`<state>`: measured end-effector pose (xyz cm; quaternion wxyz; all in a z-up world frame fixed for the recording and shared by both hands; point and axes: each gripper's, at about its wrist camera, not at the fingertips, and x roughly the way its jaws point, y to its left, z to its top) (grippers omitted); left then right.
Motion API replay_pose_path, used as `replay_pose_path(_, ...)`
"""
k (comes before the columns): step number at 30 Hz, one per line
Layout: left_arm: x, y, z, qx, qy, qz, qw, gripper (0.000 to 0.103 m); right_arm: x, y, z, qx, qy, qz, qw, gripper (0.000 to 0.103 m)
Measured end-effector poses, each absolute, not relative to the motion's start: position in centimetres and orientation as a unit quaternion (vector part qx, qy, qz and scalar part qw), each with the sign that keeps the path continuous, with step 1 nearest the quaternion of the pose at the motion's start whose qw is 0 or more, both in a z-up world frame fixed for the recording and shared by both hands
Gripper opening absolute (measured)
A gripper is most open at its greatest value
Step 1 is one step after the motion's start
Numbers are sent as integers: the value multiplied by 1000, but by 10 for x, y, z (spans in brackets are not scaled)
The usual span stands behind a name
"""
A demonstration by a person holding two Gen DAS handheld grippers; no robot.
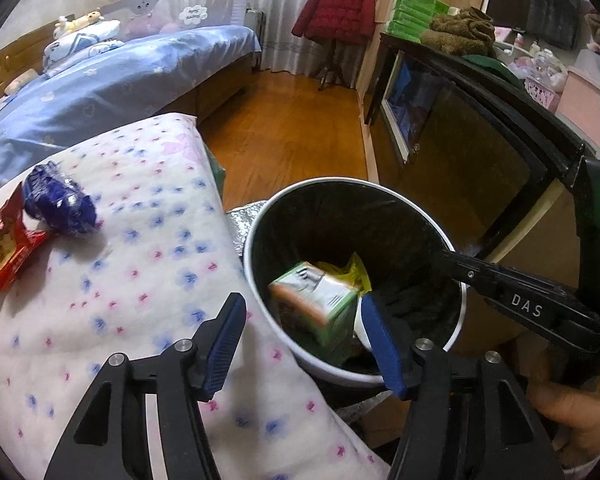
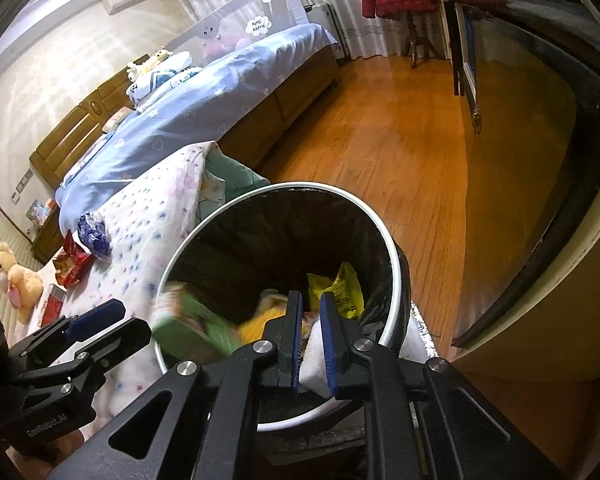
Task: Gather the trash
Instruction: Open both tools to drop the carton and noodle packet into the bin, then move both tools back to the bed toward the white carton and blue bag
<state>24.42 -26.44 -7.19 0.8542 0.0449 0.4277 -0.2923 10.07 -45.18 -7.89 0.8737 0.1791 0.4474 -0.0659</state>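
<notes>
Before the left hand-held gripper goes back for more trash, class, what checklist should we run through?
1. Left hand-held gripper empty, jaws wide: ok.
2. Green carton inside the bin: ok, though blurred.
3. Quilt cleared of trash: not ok; blue wrapper and red snack bag lie uncollected.
4. Right hand-held gripper free: not ok, closed on a white piece.
5. What that white piece is: cannot tell.

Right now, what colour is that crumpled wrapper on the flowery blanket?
Dark blue wrapper, clearest in the left wrist view.
</notes>
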Motion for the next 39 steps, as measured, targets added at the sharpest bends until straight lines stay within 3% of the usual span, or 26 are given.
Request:
replay_pose_path(9, 217, -216, -68, 19, 412, -258, 874, 63, 97, -425, -67, 176, 429, -42, 885, 42)
replay_pose_path(13, 202, -189, -67, 7, 406, -235, 883, 64, 100, -403, -62, 171, 427, -20, 888, 45)
replay_pose_path(20, 186, -141, -62, -18, 409, -191, 892, 67, 107, -354, -61, 155, 426, 27, 891, 63)
replay_pose_path(39, 175, -38, -59, -57, 412, -89, 905, 68, 134, -259, -79, 110, 448, 111, 880, 66)
